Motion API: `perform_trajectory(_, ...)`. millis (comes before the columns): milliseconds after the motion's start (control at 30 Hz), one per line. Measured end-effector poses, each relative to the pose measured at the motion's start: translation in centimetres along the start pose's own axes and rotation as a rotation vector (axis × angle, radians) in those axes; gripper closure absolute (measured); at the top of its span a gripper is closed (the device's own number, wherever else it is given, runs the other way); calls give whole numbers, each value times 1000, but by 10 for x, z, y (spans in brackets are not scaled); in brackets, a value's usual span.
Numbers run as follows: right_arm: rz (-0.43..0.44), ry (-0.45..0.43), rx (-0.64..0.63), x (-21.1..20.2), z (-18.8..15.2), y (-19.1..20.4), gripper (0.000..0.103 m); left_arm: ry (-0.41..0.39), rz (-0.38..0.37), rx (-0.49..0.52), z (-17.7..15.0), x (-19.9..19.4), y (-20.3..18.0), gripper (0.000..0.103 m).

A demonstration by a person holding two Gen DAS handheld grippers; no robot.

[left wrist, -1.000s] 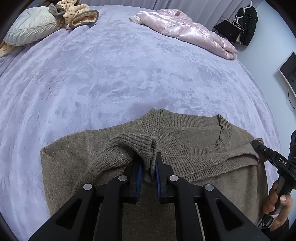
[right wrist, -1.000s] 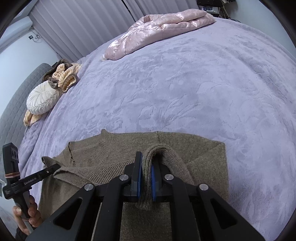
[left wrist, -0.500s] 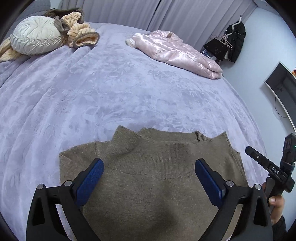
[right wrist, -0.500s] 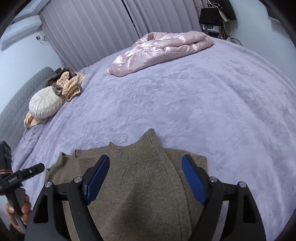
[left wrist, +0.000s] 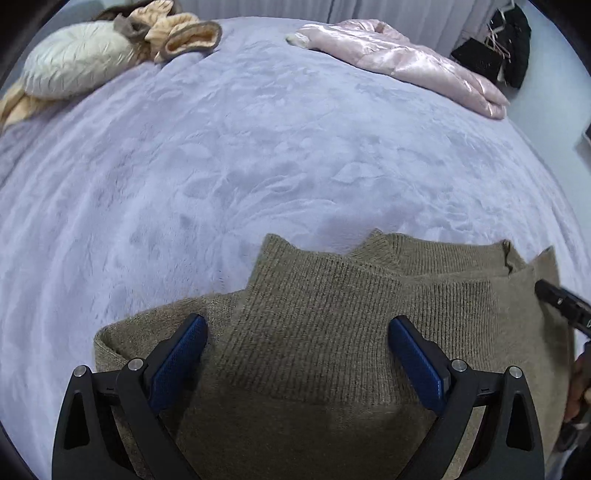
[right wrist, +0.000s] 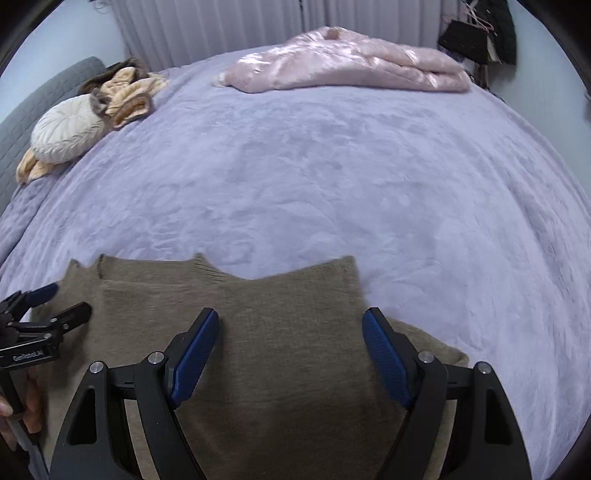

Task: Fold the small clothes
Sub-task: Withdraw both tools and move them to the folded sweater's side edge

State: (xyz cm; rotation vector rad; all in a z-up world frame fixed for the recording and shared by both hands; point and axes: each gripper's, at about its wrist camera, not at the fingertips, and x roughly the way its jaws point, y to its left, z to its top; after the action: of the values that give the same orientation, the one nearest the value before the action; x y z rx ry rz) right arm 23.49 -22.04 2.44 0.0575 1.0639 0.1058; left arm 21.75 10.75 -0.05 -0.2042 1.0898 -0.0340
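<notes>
A brown knit sweater (left wrist: 332, 332) lies flat on the lilac bedspread (left wrist: 258, 166), both sleeves folded in over the body. It also shows in the right wrist view (right wrist: 288, 325). My left gripper (left wrist: 297, 332) is open and empty, hovering over the sweater's left part. My right gripper (right wrist: 290, 325) is open and empty over the sweater's right part. The other gripper's tip shows at the right edge of the left wrist view (left wrist: 561, 299) and at the left edge of the right wrist view (right wrist: 44, 317).
A pink satin jacket (right wrist: 343, 62) lies at the far side of the bed. A round cream cushion (right wrist: 66, 129) and a peach garment (right wrist: 125, 92) sit at the far left. Dark clothes (right wrist: 480, 33) hang at the far right.
Both grippers have opened and let go of the sleeve cuffs. The sleeves now lie folded on the sweater. Both grippers have lifted and drawn back slightly.
</notes>
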Motion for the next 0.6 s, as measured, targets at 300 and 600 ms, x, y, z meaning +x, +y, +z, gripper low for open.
perform_trajectory(300,-5,-143,14,-76,-25,-6,20,-100,23,33,-39,-73,-15,4)
perform_trajectory(600,106,-84,-246,-105,-123,58,20,-56,25,158,-136,-91,-49,4)
